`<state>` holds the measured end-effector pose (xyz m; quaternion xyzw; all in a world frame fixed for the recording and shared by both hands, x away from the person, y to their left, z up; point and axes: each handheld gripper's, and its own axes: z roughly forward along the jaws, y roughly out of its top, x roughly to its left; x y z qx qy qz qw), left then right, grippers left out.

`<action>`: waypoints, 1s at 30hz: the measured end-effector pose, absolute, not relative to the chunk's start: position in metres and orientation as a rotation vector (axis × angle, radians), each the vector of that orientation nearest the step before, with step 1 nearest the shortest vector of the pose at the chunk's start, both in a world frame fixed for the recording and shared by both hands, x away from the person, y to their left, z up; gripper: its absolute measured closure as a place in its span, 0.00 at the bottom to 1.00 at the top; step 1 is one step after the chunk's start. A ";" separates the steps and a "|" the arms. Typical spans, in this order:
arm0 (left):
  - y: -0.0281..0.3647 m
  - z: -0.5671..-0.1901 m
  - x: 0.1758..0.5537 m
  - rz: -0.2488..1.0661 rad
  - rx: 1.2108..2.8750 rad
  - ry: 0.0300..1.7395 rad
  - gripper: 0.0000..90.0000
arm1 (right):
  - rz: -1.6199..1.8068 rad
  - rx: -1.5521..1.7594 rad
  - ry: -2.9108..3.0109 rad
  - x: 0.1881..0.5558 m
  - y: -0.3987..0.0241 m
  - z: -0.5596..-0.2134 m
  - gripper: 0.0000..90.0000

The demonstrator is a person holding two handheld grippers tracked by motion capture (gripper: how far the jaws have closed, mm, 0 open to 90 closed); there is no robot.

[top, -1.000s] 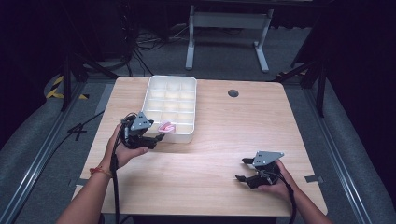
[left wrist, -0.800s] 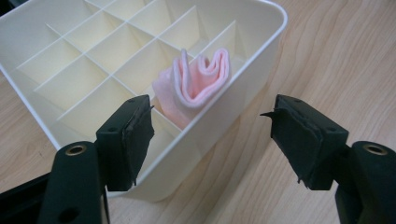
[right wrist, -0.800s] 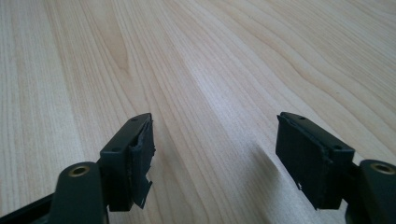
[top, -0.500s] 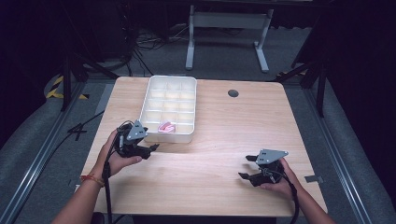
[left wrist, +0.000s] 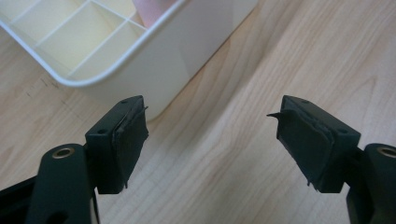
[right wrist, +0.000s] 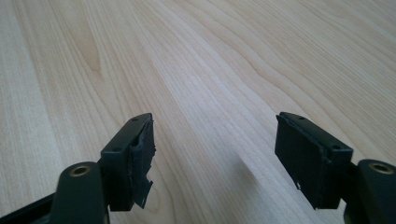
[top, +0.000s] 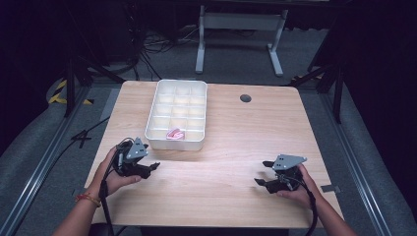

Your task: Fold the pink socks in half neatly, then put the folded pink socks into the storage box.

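Both tongs released, empty. Left tongs (top: 147,167) low left of frame, just off the white plastic divided tray (top: 153,140). Pink curled item (top: 175,133) lies in tray's near-row compartment. Right tongs (top: 263,173) lower right over pale wooden worktop (top: 236,137). Placement looks complete; next, likely fetching another piece.

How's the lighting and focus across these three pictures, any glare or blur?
High view: the table is brightly lit against dark surroundings, with glare washing out the white tray. Left gripper view: the tray looks soft, the pads sharper. Right gripper view: the far wood grain blurs, with a faint shadow between the jaws.
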<state>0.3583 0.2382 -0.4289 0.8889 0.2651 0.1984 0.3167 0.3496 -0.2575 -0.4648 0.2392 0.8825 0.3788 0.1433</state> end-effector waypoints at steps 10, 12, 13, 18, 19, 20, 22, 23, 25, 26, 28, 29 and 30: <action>0.249 -0.439 0.351 0.474 2.346 0.734 0.24 | 1.064 0.765 2.513 0.338 -0.284 -0.468 0.32; 0.250 -0.440 0.352 0.470 2.359 0.733 0.24 | 1.066 0.784 2.498 0.337 -0.290 -0.468 0.32; 0.251 -0.440 0.352 0.464 2.362 0.733 0.24 | 1.058 0.792 2.493 0.336 -0.293 -0.468 0.32; 0.254 -0.442 0.350 0.459 2.375 0.724 0.23 | 1.046 0.836 2.468 0.330 -0.308 -0.471 0.32; 0.257 -0.445 0.350 0.448 2.378 0.715 0.23 | 1.041 0.851 2.460 0.328 -0.312 -0.472 0.32; 0.259 -0.447 0.349 0.443 2.378 0.720 0.23 | 1.045 0.868 2.454 0.327 -0.315 -0.473 0.32; 0.264 -0.452 0.350 0.415 2.371 0.736 0.23 | 1.040 0.890 2.443 0.325 -0.321 -0.475 0.31; 0.266 -0.453 0.350 0.404 2.361 0.737 0.22 | 1.042 0.899 2.436 0.324 -0.324 -0.476 0.31; 0.268 -0.454 0.348 0.415 2.347 0.738 0.22 | 1.050 0.911 2.428 0.323 -0.326 -0.477 0.31; 0.270 -0.456 0.345 0.411 2.339 0.736 0.22 | 1.060 0.933 2.415 0.321 -0.331 -0.478 0.31; 0.271 -0.460 0.342 0.408 2.353 0.722 0.22 | 1.071 0.945 2.404 0.321 -0.335 -0.479 0.31; 0.271 -0.462 0.339 0.413 2.365 0.723 0.22 | 1.073 0.959 2.400 0.320 -0.337 -0.480 0.31; 0.271 -0.466 0.337 0.424 2.375 0.715 0.22 | 1.073 0.966 2.394 0.319 -0.339 -0.481 0.31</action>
